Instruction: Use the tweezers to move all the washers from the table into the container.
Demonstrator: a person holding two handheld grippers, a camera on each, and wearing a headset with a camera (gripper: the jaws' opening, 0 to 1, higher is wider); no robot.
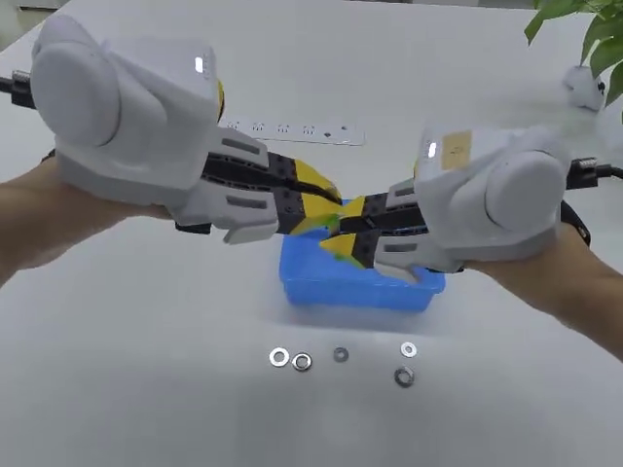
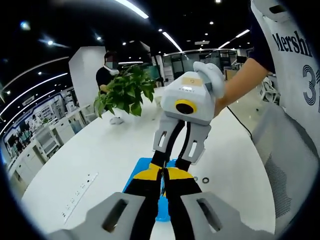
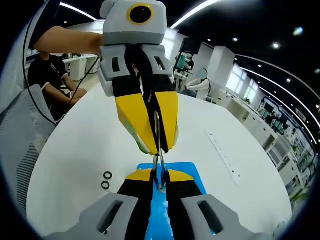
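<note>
Several small metal washers (image 1: 341, 354) lie on the white table in front of a blue container (image 1: 355, 289). Above the container the two grippers meet tip to tip. My left gripper (image 1: 324, 207) comes in from the left with its yellow jaws shut on thin metal tweezers (image 3: 157, 142). Facing it from the right, my right gripper (image 1: 345, 232) has its jaws closed around the tweezers' lower end (image 3: 160, 179). Two washers (image 3: 106, 180) lie beside the container (image 3: 180, 169) in the right gripper view. One washer (image 2: 205, 179) lies past the container (image 2: 141, 164) in the left gripper view.
A white power strip (image 1: 292, 129) lies on the table behind the grippers. A potted green plant (image 1: 584, 39) stands at the far right corner. People sit at the room's edges beyond the table.
</note>
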